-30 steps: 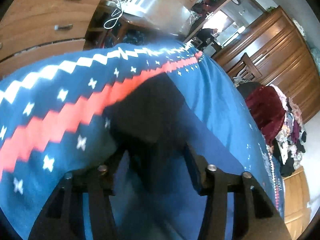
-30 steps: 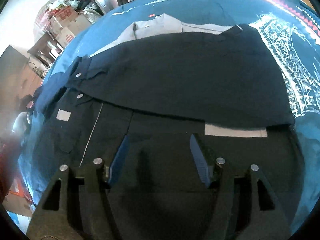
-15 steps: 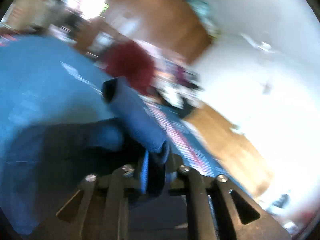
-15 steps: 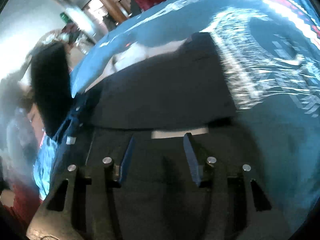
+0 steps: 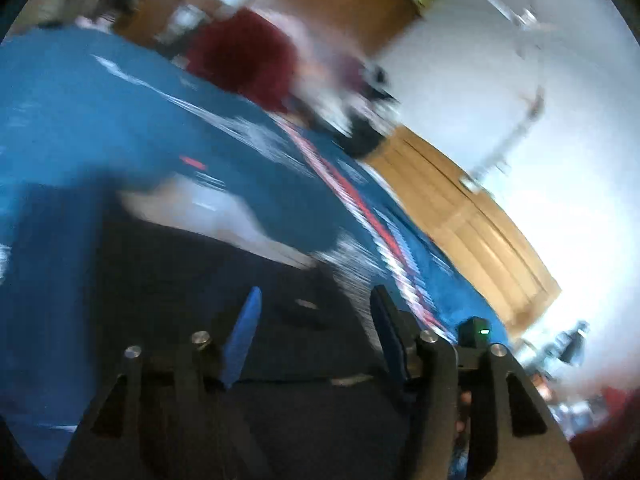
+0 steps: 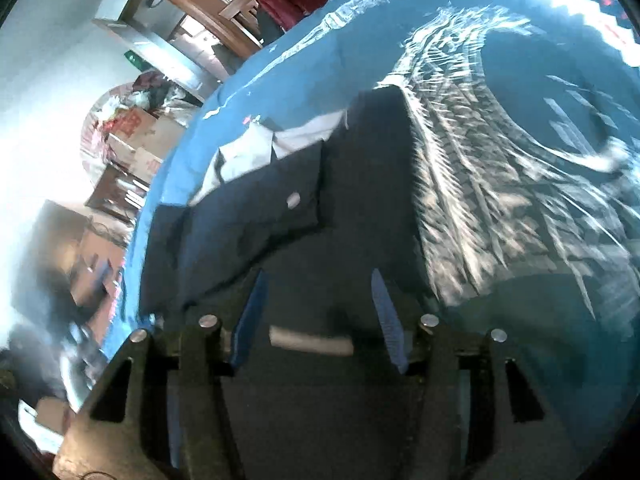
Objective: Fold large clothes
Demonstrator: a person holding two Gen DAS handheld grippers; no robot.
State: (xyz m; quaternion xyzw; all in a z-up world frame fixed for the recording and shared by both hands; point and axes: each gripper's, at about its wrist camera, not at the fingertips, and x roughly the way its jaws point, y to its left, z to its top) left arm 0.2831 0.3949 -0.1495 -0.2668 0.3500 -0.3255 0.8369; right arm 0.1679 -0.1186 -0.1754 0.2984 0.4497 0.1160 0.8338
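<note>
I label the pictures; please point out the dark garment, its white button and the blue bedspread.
dark garment (image 6: 360, 184), right wrist view, folded upper layer.
white button (image 6: 293, 200), right wrist view, its centre.
blue bedspread (image 6: 280, 80), right wrist view, bare part beyond garment.

Quick count. Two grippers, one per view: the left gripper and the right gripper, each with two blue-padded fingers spread apart. One dark navy garment in the middle of the frame, with one silver snap button showing on it. One light grey garment poking out above it. One blue patterned bedspread underneath. One dark red cloth pile upper middle in the left view. Cardboard boxes at the left edge: two, maybe more, too blurry.
</note>
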